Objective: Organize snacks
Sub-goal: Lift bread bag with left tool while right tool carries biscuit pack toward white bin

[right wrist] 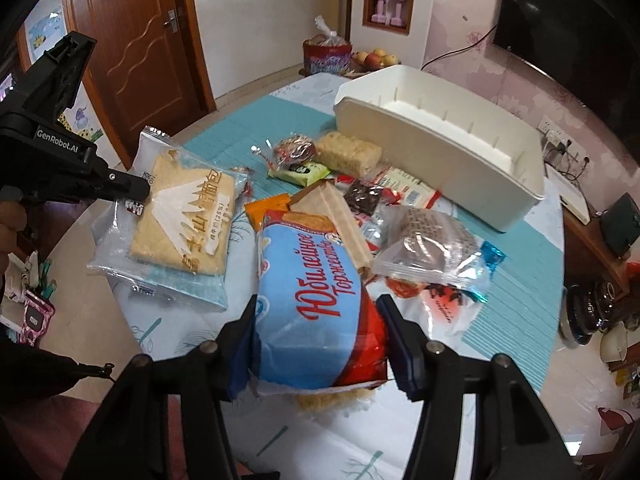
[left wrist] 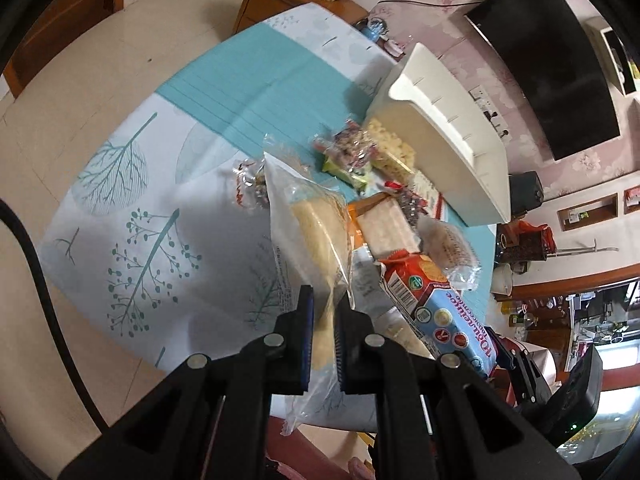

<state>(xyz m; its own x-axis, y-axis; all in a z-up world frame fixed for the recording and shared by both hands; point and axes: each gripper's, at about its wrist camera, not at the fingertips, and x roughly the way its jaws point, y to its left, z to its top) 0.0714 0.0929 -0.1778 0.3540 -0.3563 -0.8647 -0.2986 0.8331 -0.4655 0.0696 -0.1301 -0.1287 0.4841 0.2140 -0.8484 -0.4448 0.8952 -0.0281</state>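
My left gripper [left wrist: 324, 300] is pinched tight on the crinkly clear wrapper of the flat bread packet [right wrist: 182, 220] — a pale, square slab lifted off the tablecloth [left wrist: 132, 184]. My right gripper [right wrist: 316, 320] clamps the glossy blue-and-red biscuit pack [right wrist: 316, 292] by both sides. Beyond the heap of wrapped snacks [right wrist: 352, 184] stands the smooth white plastic bin [right wrist: 472, 168] — long, rectangular
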